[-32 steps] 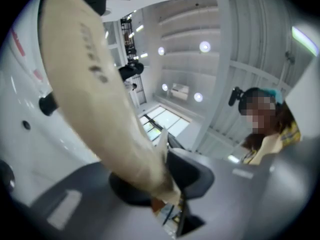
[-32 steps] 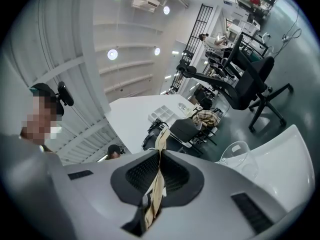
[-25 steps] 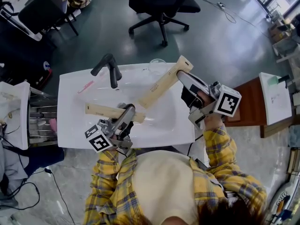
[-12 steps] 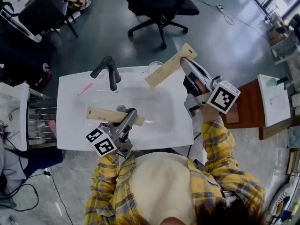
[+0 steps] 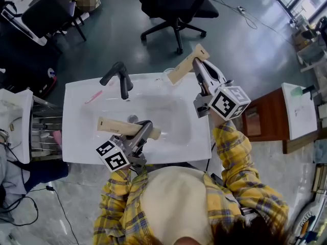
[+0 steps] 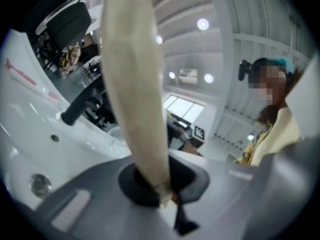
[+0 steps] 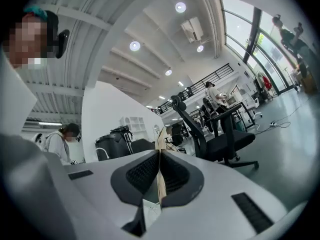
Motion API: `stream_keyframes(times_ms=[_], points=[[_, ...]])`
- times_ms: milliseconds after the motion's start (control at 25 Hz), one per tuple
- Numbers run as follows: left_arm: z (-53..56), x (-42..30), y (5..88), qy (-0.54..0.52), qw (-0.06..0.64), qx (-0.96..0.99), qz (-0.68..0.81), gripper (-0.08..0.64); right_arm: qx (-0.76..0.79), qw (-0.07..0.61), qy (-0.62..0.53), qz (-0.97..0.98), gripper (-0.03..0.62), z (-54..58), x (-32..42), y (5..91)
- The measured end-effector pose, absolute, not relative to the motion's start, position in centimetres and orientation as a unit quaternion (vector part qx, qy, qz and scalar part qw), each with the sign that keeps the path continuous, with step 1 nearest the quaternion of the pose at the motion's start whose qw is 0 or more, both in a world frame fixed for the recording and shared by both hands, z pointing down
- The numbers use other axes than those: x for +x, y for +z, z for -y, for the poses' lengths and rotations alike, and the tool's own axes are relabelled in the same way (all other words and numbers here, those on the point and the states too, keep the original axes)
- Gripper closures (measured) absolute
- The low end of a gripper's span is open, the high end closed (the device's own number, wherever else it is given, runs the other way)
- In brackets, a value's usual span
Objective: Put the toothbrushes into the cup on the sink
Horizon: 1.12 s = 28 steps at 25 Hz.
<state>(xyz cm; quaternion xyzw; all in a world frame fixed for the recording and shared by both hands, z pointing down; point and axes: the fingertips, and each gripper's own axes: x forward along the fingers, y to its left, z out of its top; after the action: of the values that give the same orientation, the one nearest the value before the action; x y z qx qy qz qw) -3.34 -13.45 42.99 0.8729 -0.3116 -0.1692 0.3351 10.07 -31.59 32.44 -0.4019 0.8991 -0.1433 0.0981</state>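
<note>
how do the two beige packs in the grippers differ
The left pack lies across the basin, pointing left in the head view; the right pack slants over the sink's back rim. The left gripper view shows its pack broad-faced, the right gripper view edge-on. Both are beige, each clamped at one end.

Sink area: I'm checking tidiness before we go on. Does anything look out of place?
A pink toothbrush lies loose on the sink ledge, left of the faucet, not in the cup.
</note>
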Motion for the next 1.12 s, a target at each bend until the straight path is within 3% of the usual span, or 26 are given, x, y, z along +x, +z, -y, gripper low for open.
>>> stream_keyframes(times_ms=[1120], points=[[13.8,-2.1,43.2,-0.155,0.349,0.878,0.289,0.555,-0.428,0.015,-0.149,-0.891,0.571,32.0,8.6,39.5]])
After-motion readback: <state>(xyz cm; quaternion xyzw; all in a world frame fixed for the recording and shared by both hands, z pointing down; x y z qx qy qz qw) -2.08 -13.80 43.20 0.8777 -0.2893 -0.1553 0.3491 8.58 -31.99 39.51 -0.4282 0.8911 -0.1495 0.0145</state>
